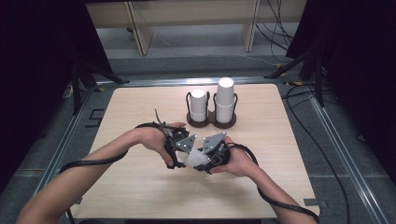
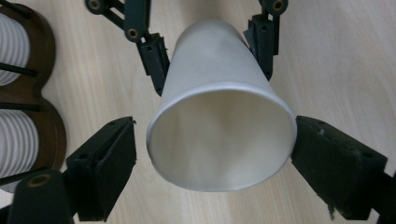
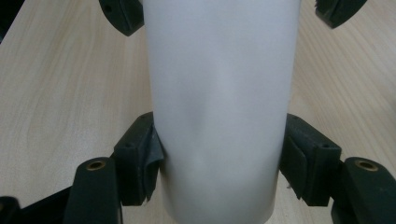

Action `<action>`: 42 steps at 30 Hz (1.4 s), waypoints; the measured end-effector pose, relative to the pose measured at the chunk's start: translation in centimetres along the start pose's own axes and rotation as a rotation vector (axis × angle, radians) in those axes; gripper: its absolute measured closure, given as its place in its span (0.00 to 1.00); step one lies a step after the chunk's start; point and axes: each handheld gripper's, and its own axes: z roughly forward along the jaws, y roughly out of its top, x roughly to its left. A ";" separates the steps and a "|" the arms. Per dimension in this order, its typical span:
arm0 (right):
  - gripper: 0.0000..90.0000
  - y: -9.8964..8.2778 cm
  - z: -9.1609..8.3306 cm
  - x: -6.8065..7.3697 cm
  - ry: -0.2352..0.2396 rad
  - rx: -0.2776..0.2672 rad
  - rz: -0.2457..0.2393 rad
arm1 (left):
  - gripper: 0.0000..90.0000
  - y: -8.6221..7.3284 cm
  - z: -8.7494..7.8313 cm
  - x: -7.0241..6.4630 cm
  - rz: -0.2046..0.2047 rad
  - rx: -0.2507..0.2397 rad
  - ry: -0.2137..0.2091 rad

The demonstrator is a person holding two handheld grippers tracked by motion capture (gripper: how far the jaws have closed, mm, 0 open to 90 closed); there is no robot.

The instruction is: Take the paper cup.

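Plainly unprinted, the white paper cup sits clamped in the right hand-held gripper.

Evenly lit from above on the table; black at nine and three o'clock in the high view. Soft shadows only. Mild glare on the white cup. Slightly soft, grainy close-ups, no motion blur.

The paper cup is plain white, its inside a creamier off-white; the stacked cups are white too, ridged with fine grey lines at their rims; the cup holder is dark brown; the tabletop is pale wood with faint grain; the jaws are matte black.
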 end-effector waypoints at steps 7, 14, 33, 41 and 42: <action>0.39 -1.3 -0.7 0.1 -0.054 -0.073 0.026 | 0.14 -1.1 -0.8 -0.4 -0.068 -0.116 0.065; 0.39 -3.1 -1.0 0.7 -0.123 -0.191 0.106 | 0.10 -3.2 -0.7 -1.2 -0.204 -0.296 0.151; 0.39 -6.1 -2.1 2.1 -0.265 -0.473 0.279 | 0.08 -7.1 2.3 -5.6 -0.655 -0.813 0.387; 0.39 -5.7 -2.5 2.3 -0.293 -0.511 0.269 | 0.09 -8.0 1.7 -6.2 -0.701 -0.838 0.434; 0.39 -5.7 -2.4 2.2 -0.286 -0.527 0.271 | 0.09 -8.0 1.6 -6.3 -0.697 -0.840 0.438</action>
